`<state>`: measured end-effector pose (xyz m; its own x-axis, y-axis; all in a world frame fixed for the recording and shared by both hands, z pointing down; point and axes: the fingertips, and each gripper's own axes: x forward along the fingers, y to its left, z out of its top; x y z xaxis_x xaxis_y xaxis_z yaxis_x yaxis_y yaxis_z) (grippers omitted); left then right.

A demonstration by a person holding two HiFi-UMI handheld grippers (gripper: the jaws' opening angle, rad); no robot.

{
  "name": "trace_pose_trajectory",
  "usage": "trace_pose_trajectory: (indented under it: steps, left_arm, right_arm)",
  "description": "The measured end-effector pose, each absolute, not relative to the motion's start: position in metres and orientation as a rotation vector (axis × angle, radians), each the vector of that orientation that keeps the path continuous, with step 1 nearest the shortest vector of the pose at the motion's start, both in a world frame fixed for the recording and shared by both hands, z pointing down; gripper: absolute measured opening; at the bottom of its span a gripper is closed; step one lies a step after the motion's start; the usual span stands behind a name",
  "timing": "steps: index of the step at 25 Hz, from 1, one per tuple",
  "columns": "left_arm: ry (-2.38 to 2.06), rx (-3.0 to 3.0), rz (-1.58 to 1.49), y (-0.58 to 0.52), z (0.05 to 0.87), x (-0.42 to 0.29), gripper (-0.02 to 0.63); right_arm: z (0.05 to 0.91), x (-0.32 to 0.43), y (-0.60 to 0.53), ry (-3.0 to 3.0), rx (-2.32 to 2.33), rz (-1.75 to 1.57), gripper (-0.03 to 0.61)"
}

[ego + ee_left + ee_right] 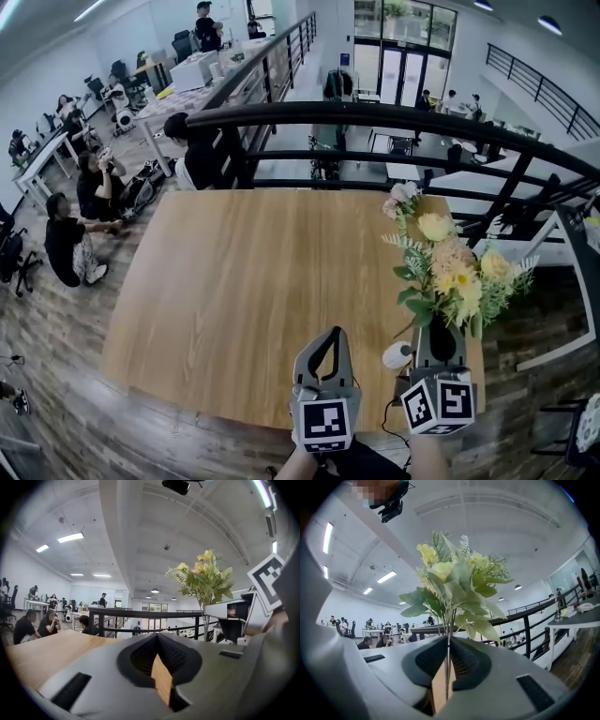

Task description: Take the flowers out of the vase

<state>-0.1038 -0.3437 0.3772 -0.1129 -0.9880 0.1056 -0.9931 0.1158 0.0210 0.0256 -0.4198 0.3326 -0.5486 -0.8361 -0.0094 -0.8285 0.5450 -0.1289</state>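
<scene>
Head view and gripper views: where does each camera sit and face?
Head view: on the head, steeply down at the light wooden table; left tongs, right tongs show.
Left gripper view: on left tongs, level toward the black metal railing; shut jaws show.
Right gripper view: on right tongs, level; jaws pinch the yellow flower bouquet.
Shared: all see the bouquet.

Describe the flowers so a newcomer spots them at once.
Find the wooden table, then its right edge by the black railing. There the right claw pinches the bouquet by its stems, the only leafy cluster of yellow, peach and pink blooms.
</scene>
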Motion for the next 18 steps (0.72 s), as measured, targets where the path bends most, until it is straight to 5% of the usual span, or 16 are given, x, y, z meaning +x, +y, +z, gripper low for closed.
trace_pose_trajectory:
  steps: [18]
  left_arm:
    - [-2.378, 1.89, 0.119, -0.307, 0.385, -0.152, 0.015]
  right_arm:
    - [0.379, -0.043, -0.384, 2.86, -1.276, -0.277, 0.04]
